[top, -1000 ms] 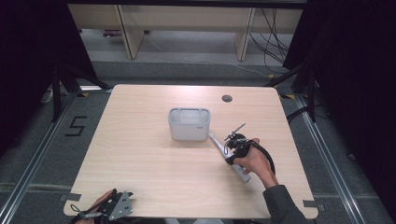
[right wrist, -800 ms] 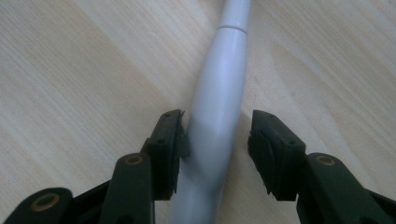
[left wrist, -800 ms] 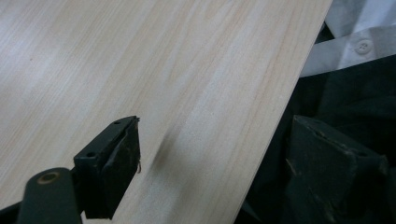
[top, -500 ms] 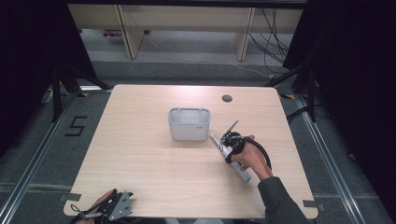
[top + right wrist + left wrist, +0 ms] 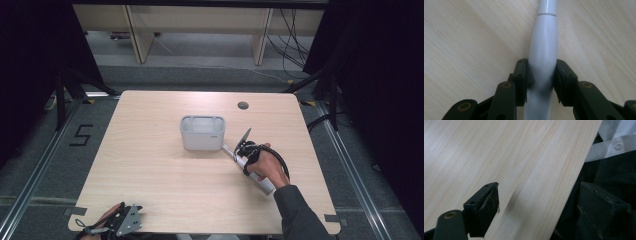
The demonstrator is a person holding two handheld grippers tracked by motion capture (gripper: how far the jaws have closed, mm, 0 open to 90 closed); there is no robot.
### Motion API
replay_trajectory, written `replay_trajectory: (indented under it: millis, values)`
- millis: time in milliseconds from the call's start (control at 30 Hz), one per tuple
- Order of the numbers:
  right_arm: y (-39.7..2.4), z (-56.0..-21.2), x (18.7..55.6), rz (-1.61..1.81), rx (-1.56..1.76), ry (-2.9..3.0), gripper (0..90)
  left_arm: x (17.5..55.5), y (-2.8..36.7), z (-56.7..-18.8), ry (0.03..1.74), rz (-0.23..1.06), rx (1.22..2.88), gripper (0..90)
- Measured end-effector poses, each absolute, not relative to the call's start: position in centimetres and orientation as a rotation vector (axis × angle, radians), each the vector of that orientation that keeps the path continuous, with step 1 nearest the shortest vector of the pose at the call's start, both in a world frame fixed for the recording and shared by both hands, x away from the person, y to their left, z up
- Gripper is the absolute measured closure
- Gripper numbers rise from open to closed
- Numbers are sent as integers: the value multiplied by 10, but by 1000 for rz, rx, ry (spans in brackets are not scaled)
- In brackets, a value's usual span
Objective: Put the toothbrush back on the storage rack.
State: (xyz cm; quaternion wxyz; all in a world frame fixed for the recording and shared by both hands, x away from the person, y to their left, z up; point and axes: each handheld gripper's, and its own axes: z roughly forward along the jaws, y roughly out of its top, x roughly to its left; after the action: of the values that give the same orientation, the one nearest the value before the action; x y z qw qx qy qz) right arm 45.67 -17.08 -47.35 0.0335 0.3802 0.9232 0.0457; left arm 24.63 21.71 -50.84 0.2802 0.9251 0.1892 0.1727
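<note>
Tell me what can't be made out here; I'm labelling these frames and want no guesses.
- Bin contents: high view, its walls hide the inside.
- White handle far end: right gripper view, cut off by the top edge; high view, too small.
- Left gripper: high view, partly cut off by the bottom edge.

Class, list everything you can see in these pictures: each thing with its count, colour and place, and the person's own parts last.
Table: one, light wood, centre.
Bin: one, grey, mid-table.
Tool handle: one, pale grey, lying right of the bin, clamped by the right gripper.
Cable hole: one, dark, far right of tabletop.
Left gripper: one, black, near left edge, jaws apart.
Right gripper: one, black, shut on the handle.
Right hand: one, holding the right gripper.
</note>
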Motion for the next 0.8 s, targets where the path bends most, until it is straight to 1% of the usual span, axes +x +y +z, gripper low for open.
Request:
replay_trajectory:
  millis: [133,167,200,233,467,567,633,667,733,800]
  values:
    - [-171,-473,459,83,1197,2859,662,246,217,-508,509,464,2479,167]
    - [-169,-472,458,50,1263,2869,662,246,217,-508,508,464,2479,168]
    - [-169,-472,459,43,1250,2873,662,246,217,-508,507,462,2478,168]
    - [-173,-474,463,63,1141,2901,663,246,217,-508,508,464,2479,168]
    - [-167,-473,463,5,1221,2879,663,246,217,-508,504,461,2480,168]
    - [-169,-474,464,21,1192,2895,663,246,217,-508,500,465,2479,168]
    - [-167,-473,462,11,1238,2882,664,247,217,-508,503,466,2478,168]
    - [-169,-473,463,30,1196,2894,664,247,217,-508,503,466,2478,167]
    - [-168,-472,461,19,1247,2882,664,246,217,-508,505,460,2479,168]
    - [-175,-470,459,65,1209,2890,665,246,217,-508,505,462,2481,168]
